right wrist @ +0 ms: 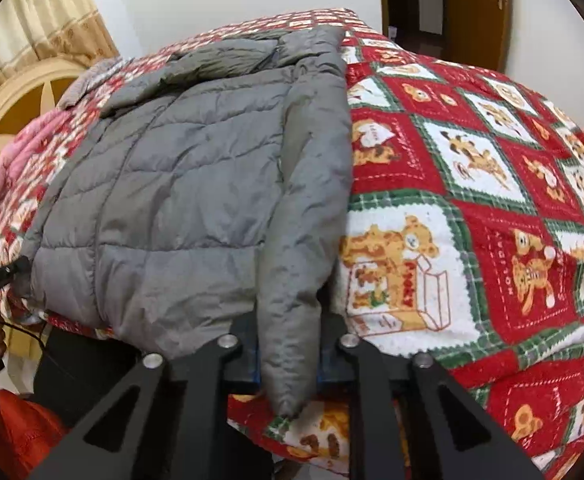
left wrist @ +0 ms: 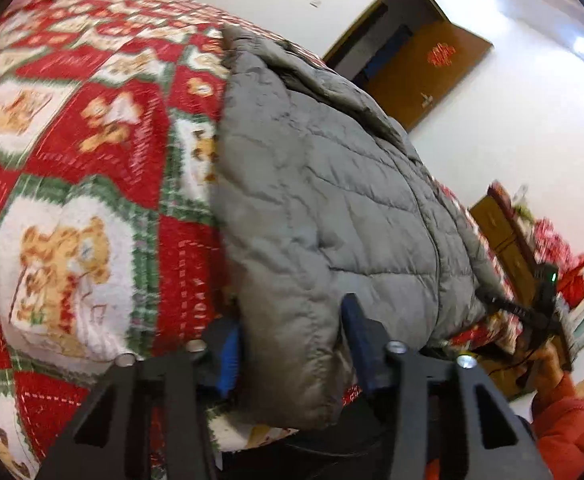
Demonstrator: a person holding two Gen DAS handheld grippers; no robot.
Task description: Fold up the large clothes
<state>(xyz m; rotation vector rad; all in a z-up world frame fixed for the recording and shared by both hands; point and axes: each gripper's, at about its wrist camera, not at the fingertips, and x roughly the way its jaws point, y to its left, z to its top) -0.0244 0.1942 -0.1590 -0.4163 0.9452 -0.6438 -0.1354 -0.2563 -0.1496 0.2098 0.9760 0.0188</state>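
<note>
R wrist | puffy quilted grey jacket (right wrist: 180, 184) | fleecy bear-print blanket (right wrist: 472, 208)

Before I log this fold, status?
Left tool and right tool shut on grey jacket. Jacket flat on bedspread. Nothing blocking.

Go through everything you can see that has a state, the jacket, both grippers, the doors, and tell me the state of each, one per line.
grey puffer jacket: spread flat on the bed, near edge over the bedside
right sleeve: clamped at the cuff
left gripper: shut on the jacket's bottom corner
right gripper: shut on the sleeve
patterned quilt: spread over the bed
door with red ornament: open
door with handle: cannot tell
</note>
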